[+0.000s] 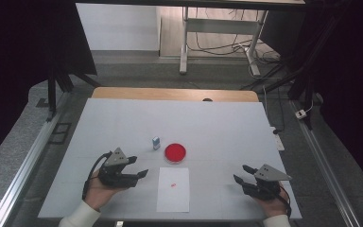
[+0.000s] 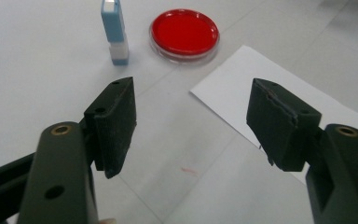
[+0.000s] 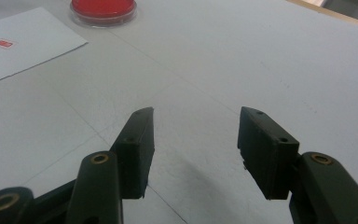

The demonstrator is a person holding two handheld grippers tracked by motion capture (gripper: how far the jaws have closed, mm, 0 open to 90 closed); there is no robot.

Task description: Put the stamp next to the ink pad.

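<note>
At the near-left part of the white-covered counter (image 1: 123, 118) the left gripper (image 1: 133, 173) rests low in the person's left hand (image 1: 99, 193), its jaws spread wide and empty. In the left gripper view those jaws frame bare counter, and ahead of them, slightly toward the far edge, stands the small blue-and-white rectangular stamp (image 2: 114, 31), upright, with its long axis vertical and its white base on the surface. Just beside it to the right lies the round, shallow clear dish filled with red ink (image 2: 184, 33), apart from the stamp but close.

Toward the near edge from the dish lies the white rectangular sheet of paper (image 1: 173, 189), its long axis running from near edge to far edge, with a small red mark (image 1: 173, 185) printed around its middle. One corner of the sheet reaches in beside the left gripper's right-hand jaw.

At the near-right part of the counter the right gripper (image 1: 244, 177) is also held low, jaws open and holding nothing; from it the dish and sheet lie well off to its left.

The stamp is clearly nearer the left gripper, so the likely next move is a forward reach, closing on the upright body from its sides.
</note>
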